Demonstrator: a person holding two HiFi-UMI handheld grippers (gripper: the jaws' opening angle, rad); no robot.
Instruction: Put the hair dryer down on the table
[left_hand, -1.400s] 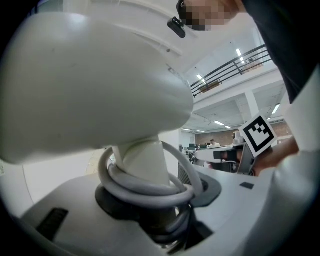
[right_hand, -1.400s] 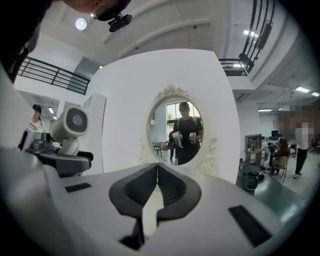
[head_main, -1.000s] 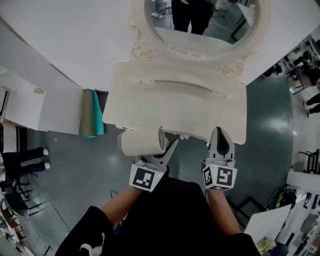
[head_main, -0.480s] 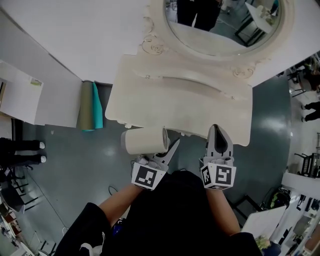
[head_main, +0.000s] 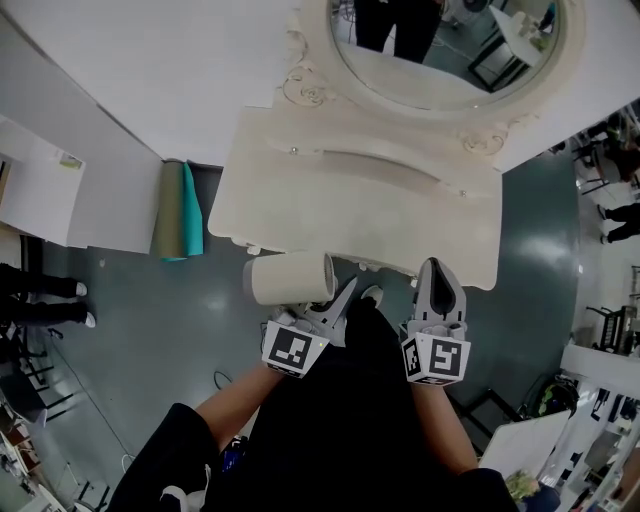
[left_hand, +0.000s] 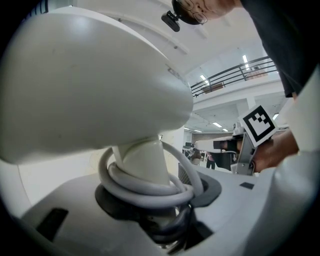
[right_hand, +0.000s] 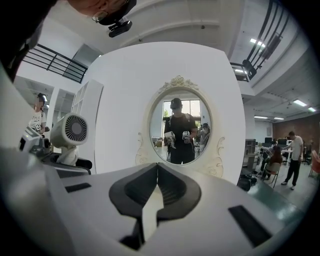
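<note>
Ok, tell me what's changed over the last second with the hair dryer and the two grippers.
The person's shoe has swung forward between the grippers, toward the dressing table. Nothing was taken hold of or let go. The left gripper still clamps the hair dryer by its handle, short of the table's front edge in the head view; the right gripper stays shut and empty.

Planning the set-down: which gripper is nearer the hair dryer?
Left. The left gripper grips the hair dryer by its handle; the right gripper, fingers together and empty, is off to the dryer's right, not touching it.
</note>
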